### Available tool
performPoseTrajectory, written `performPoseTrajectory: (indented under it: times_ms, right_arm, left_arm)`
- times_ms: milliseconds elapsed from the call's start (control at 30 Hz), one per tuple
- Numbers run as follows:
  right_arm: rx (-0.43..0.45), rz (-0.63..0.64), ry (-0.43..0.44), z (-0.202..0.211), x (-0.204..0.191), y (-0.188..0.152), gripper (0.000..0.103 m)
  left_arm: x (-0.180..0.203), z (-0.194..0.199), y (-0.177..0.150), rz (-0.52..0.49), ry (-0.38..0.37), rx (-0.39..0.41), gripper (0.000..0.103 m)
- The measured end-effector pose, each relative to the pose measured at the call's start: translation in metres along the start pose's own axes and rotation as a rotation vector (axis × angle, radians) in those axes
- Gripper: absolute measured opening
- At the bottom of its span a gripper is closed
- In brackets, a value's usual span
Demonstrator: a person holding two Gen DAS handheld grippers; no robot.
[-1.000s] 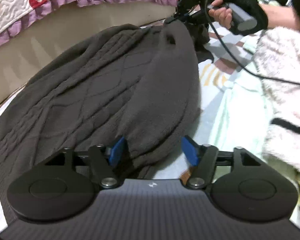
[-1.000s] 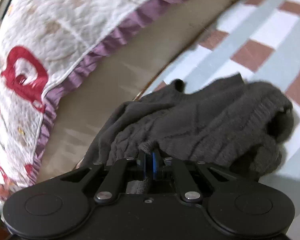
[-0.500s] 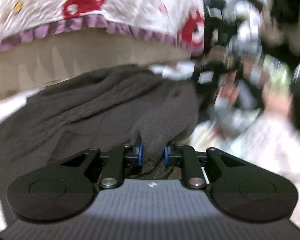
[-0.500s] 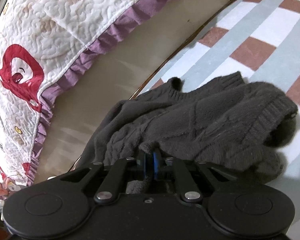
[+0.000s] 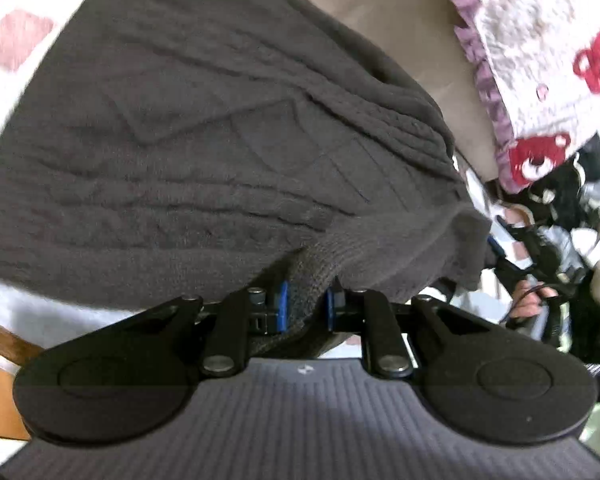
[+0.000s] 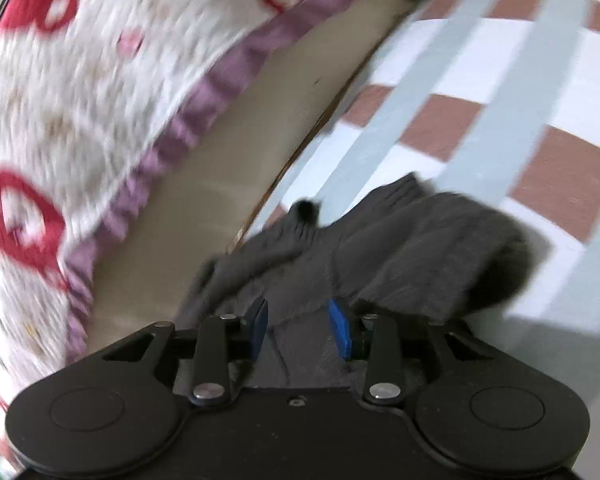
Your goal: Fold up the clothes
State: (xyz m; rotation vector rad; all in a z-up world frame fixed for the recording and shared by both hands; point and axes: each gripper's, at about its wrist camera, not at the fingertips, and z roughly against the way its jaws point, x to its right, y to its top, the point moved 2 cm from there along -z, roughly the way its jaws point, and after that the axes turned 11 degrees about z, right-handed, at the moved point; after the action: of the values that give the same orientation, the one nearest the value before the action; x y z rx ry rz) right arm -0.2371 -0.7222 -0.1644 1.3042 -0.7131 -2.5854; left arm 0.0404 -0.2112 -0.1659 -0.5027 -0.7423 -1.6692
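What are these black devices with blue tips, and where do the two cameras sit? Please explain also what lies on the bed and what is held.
No robot here: a person holds a hand tool with two fingers in each hand, and a camera on each looks along its blue pads. In the left camera's picture the left gripper is pinched on the hem of a dark grey knitted sweater, which lies on a checked sheet beside a white quilt with red prints. In the right camera's picture the right gripper has just been opening; sweater fabric lies between its pads, which no longer press it. The picture is blurred.
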Motion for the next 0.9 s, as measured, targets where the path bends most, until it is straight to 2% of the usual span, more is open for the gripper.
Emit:
performPoseTrajectory:
  times_ms: [33,133,233,300,400,467,533,600,633,733,767,800,867,900]
  right_arm:
    - [0.014,-0.046,0.007,0.009,0.006,-0.001,0.05]
    - [0.031,-0.12,0.026,0.033,0.017,-0.01,0.053]
    - [0.02,-0.173,0.07,0.056,0.018,-0.021,0.054]
    - [-0.013,-0.156,0.09,0.073,0.011,-0.026,0.056]
    - [-0.064,-0.001,-0.016,0.098,-0.015,-0.021,0.058]
    - [-0.111,0.115,-0.117,0.103,-0.032,-0.005,0.062]
    - [-0.135,0.21,-0.194,0.096,-0.042,0.012,0.062]
    - [-0.134,0.275,-0.219,0.082,-0.044,0.025,0.062]
    - [-0.145,0.275,-0.221,0.074,-0.038,0.028,0.062]
    - [-0.168,0.206,-0.154,0.057,-0.001,0.013,0.062]
    - [-0.199,0.154,-0.175,0.051,0.016,0.003,0.061]
    - [-0.23,0.102,-0.196,0.046,0.032,-0.007,0.062]
    - [-0.272,0.037,-0.192,0.038,0.045,-0.011,0.062]
    - [-0.277,0.025,-0.18,0.036,0.045,-0.009,0.062]
  left_arm:
    - [0.005,0.003,-0.002,-0.032,0.012,0.016,0.017]
    - [0.019,0.007,0.0,-0.08,0.031,0.055,0.015]
    - [0.027,0.014,0.006,-0.071,-0.009,0.078,0.014]
    - [0.026,0.029,0.013,-0.048,-0.06,0.082,0.014]
    - [0.017,0.055,0.02,0.014,-0.138,0.055,0.013]
    - [0.009,0.075,0.024,0.038,-0.145,0.027,0.013]
    - [0.0,0.095,0.024,0.013,-0.088,0.01,0.013]
    - [-0.014,0.104,0.02,0.009,-0.009,-0.027,0.013]
    - [-0.022,0.103,0.018,0.012,0.028,-0.062,0.013]
    - [-0.037,0.091,0.016,-0.009,0.174,-0.206,0.013]
    - [-0.035,0.087,0.018,-0.029,0.235,-0.243,0.014]
    - [-0.029,0.083,0.019,-0.071,0.289,-0.285,0.014]
    - [0.001,0.076,0.024,-0.227,0.369,-0.38,0.017]
    - [0.018,0.074,0.025,-0.338,0.407,-0.417,0.017]
